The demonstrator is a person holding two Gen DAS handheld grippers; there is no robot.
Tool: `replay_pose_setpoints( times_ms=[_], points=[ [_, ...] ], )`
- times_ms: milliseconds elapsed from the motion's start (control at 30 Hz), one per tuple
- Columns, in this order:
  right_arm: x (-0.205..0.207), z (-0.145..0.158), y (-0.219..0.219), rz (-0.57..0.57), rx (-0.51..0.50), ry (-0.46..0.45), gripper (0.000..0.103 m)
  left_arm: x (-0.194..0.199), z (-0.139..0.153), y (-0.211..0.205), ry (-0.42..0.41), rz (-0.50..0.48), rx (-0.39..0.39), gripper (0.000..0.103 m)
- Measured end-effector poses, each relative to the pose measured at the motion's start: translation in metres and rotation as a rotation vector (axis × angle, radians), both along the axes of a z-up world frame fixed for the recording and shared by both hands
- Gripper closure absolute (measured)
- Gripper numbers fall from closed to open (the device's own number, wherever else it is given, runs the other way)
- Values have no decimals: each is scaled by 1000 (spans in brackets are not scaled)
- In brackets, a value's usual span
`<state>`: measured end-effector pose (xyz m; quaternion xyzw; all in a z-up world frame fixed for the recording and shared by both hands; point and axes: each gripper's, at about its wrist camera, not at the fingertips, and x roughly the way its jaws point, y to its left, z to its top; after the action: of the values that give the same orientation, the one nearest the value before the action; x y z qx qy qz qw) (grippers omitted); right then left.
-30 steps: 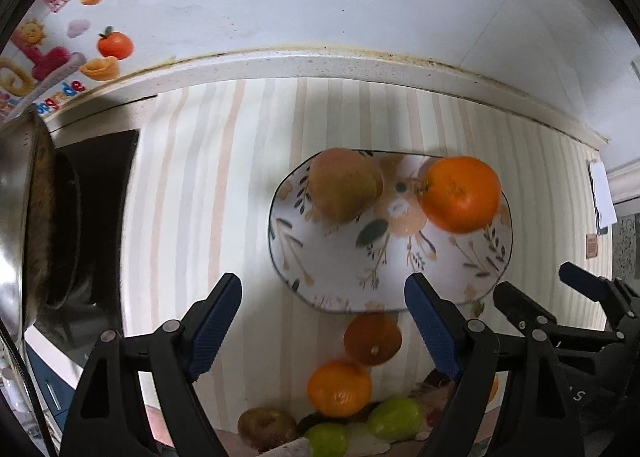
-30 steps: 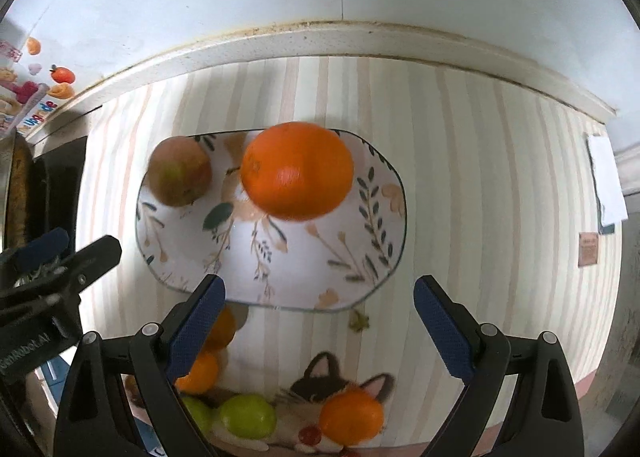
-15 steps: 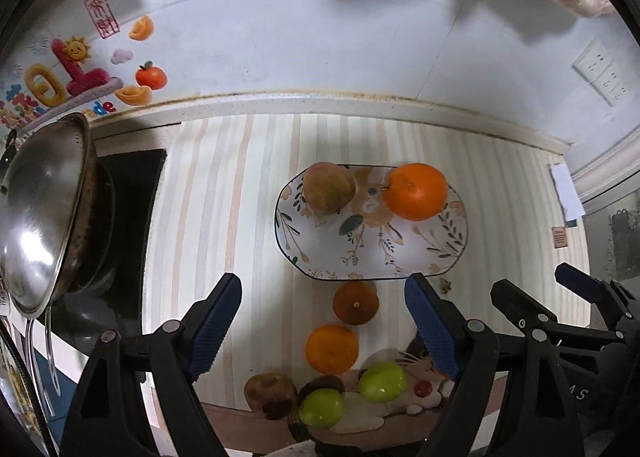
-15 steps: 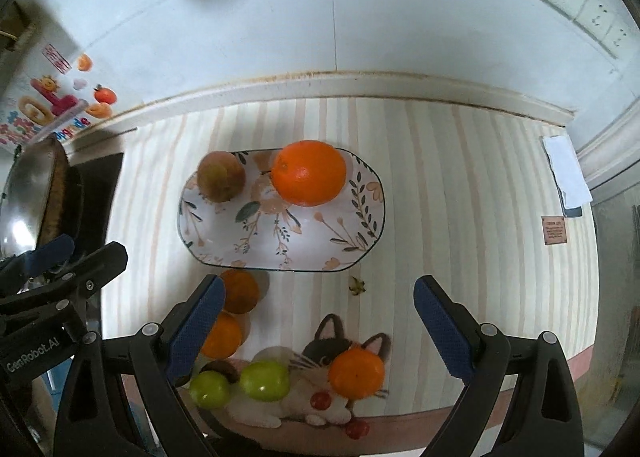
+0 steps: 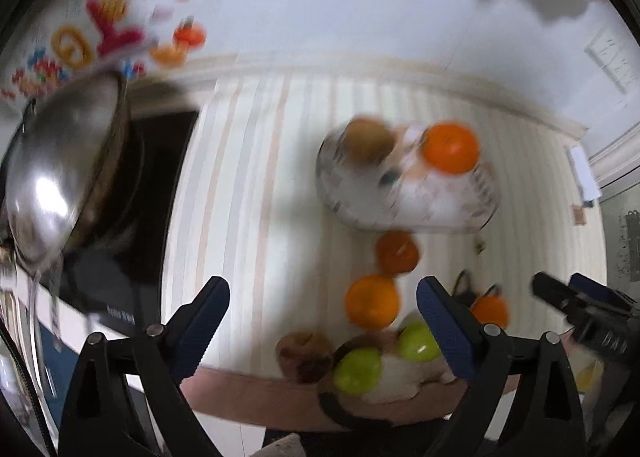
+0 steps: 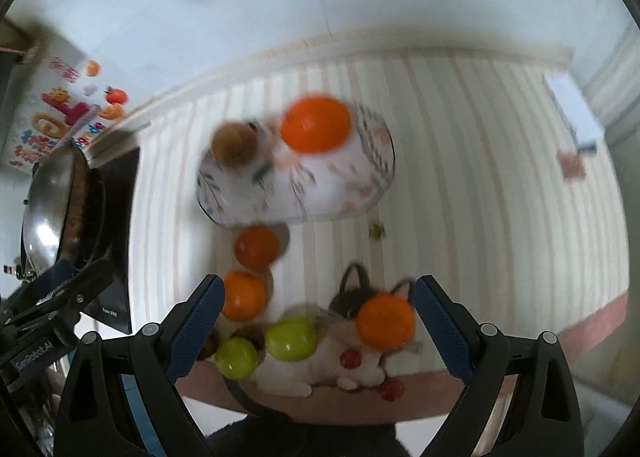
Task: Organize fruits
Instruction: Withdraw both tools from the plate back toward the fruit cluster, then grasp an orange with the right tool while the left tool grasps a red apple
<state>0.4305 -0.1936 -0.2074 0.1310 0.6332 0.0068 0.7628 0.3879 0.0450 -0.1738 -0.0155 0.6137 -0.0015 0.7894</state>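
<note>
A floral oval plate [image 6: 352, 201] [image 5: 448, 209] holds a large orange [image 6: 315, 124] [image 5: 451, 147] and a brown apple [image 6: 234, 145] [image 5: 368, 140]. Nearer me lie a dark orange [image 6: 256, 248], an orange [image 6: 243, 296], two green apples [image 6: 291, 338] [image 6: 237, 357] and another orange [image 6: 385, 321] on a cat-print mat [image 6: 348, 373]. A brown fruit [image 5: 304, 351] lies at the front edge. My left gripper [image 5: 323, 321] and right gripper [image 6: 316, 317] are both open and empty, held high and well back from the plate. Both views are blurred.
A steel wok [image 5: 60, 177] sits on a black stove [image 5: 132, 241] at the left. The striped counter [image 6: 480, 177] ends at a tiled wall with fruit stickers [image 5: 100, 37]. A white box [image 6: 572, 105] lies at the far right.
Both grippers have pulled back and up from the plate, so the fruit at the front edge has come into view. The jaws stay open. Fruit has not moved.
</note>
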Motion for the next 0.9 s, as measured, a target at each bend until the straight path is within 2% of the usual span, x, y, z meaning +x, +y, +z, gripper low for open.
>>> replay_pose_setpoints(
  times_ms=[233,333,500,600,667,733,767,867,900],
  points=[
    [-22,-79,-32,-115,11,168,6,-21,-89,26,237,55,-24,7],
    [-30,-104,-41,-142,19,216,6,-27,-116,27,298,63,-54,7],
    [-36,-130,-44,-155,26,261,6,-29,-151,22,358,41,-48,7],
    [-36,-139,-45,-156,25,277,6,-29,-164,20,368,31,-71,20],
    [-36,-147,-46,-165,31,292,6,-29,-162,17,338,28,-93,38],
    [-35,-155,-47,-172,40,301,6,-28,-159,10,320,10,-49,38],
    [-35,-159,-46,-174,38,306,8,-28,-159,6,309,0,-39,38],
    [-35,-170,-47,-187,46,316,35,-28,-158,5,305,-7,-43,38],
    [-36,-171,-47,-193,72,310,37,-26,-158,6,308,-3,-50,38]
  ],
)
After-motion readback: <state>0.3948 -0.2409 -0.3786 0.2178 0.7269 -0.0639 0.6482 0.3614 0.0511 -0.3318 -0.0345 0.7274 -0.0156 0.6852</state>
